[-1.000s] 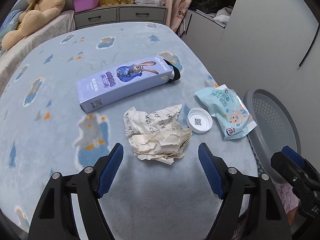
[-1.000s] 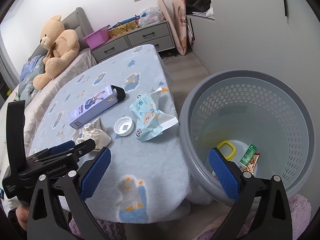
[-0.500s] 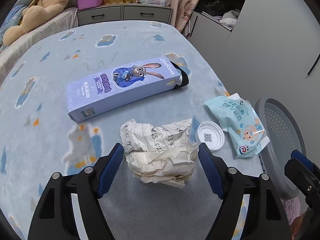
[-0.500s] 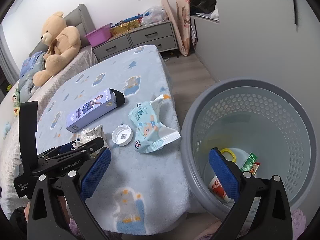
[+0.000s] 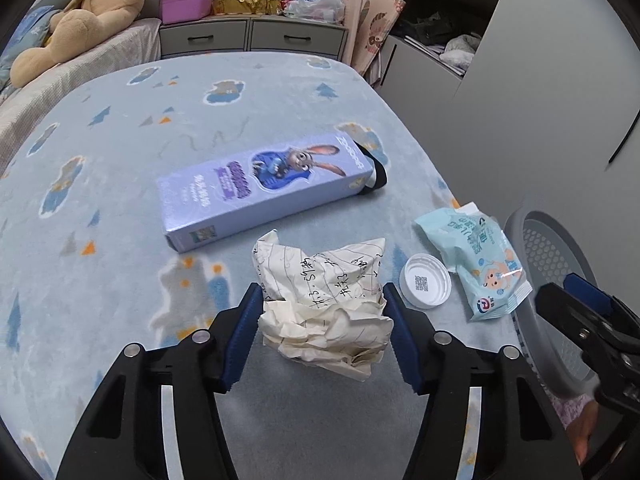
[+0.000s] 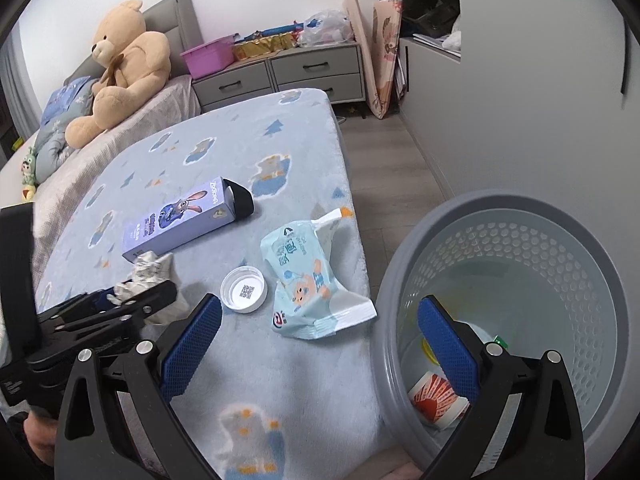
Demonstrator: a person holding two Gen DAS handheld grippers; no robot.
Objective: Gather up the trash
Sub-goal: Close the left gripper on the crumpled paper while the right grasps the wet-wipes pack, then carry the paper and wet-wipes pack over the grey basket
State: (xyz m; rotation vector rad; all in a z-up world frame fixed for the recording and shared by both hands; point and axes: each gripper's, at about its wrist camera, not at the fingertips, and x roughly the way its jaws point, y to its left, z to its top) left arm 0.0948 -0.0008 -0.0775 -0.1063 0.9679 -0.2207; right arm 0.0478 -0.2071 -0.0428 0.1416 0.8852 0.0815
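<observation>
The left gripper (image 5: 323, 336) sits around the crumpled paper (image 5: 325, 304) on the bed (image 5: 120, 152) — its pads touch both sides. Squeeze gently, lift straight up. The right gripper (image 6: 320, 340) waits wide open, empty, near the bin (image 6: 520, 216).

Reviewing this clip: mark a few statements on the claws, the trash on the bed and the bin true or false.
1. The left claw straddles the crumpled paper. True.
2. The right claw holds the bottle cap. False: it is open and empty; the cap lies on the blanket.
3. The bin is empty. False: some trash lies at its bottom.
4. The wipes pack lies right of the cap in the left view. True.
5. The purple box stands upright. False: it lies flat.
</observation>
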